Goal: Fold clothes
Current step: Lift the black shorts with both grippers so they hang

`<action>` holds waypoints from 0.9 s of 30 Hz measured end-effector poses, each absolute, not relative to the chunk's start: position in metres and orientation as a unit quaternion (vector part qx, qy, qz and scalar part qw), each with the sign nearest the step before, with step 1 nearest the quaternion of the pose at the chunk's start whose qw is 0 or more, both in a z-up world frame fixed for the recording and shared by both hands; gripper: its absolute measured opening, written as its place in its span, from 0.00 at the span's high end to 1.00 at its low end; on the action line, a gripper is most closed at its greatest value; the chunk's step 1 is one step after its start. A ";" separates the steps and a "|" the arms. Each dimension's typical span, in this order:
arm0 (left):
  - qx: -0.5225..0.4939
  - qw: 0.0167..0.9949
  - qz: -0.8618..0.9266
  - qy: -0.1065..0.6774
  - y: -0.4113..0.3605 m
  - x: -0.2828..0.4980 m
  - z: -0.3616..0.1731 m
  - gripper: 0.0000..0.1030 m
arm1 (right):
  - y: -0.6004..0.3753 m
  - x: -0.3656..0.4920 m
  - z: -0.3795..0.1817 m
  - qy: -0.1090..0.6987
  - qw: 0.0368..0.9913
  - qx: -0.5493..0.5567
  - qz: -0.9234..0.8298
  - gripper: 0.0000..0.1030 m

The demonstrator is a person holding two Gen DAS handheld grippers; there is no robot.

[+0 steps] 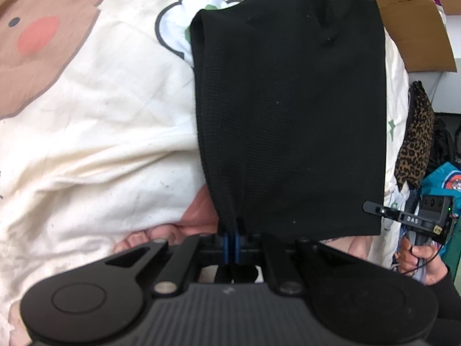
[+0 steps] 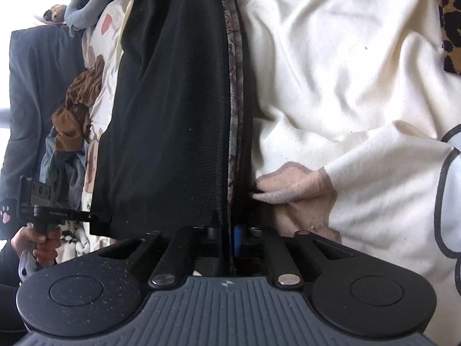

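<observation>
A black knit garment (image 1: 288, 115) lies folded in a long panel on a cream bed sheet (image 1: 100, 115). My left gripper (image 1: 232, 230) is shut on its near left corner, and the cloth rises straight out from between the blue pads. My right gripper (image 1: 367, 205) pinches the near right corner, with a hand (image 1: 417, 259) on its handle. In the right wrist view the black garment (image 2: 173, 115) runs away from me. The right gripper (image 2: 230, 230) is shut on its edge beside a patterned lining strip (image 2: 234, 86). The left gripper (image 2: 98, 219) grips the other corner.
The sheet (image 2: 345, 86) carries a bear print (image 1: 43, 43) and is wrinkled. A cardboard box (image 1: 417, 28) stands past the bed's far right. A leopard-print cloth (image 1: 415, 144) hangs at the bed's edge. A brown garment (image 2: 77, 109) and grey clothes (image 2: 63, 173) lie heaped at the left.
</observation>
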State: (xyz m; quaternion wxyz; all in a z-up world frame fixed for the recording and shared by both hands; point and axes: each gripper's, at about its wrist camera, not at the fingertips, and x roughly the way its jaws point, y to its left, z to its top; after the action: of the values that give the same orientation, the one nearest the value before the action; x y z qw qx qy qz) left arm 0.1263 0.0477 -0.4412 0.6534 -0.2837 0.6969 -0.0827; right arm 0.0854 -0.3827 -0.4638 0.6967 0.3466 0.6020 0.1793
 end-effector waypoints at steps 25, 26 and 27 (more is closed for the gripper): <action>-0.294 0.640 -0.156 0.693 0.056 0.108 -0.364 0.96 | -0.392 0.042 -0.369 0.581 0.689 0.366 0.232 0.98; -0.293 0.638 -0.160 0.694 0.053 0.103 -0.364 0.96 | -0.392 0.038 -0.365 0.581 0.688 0.367 0.234 0.98; -0.293 0.636 -0.164 0.694 0.050 0.098 -0.363 0.96 | -0.391 0.034 -0.360 0.581 0.687 0.368 0.235 0.98</action>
State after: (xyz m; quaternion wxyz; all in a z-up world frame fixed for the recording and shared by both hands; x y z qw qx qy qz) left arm 0.0985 0.0500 -0.3634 0.6362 -0.2934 0.6945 -0.1638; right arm 0.0342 -0.3911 -0.3603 0.6868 0.3680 0.5810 0.2351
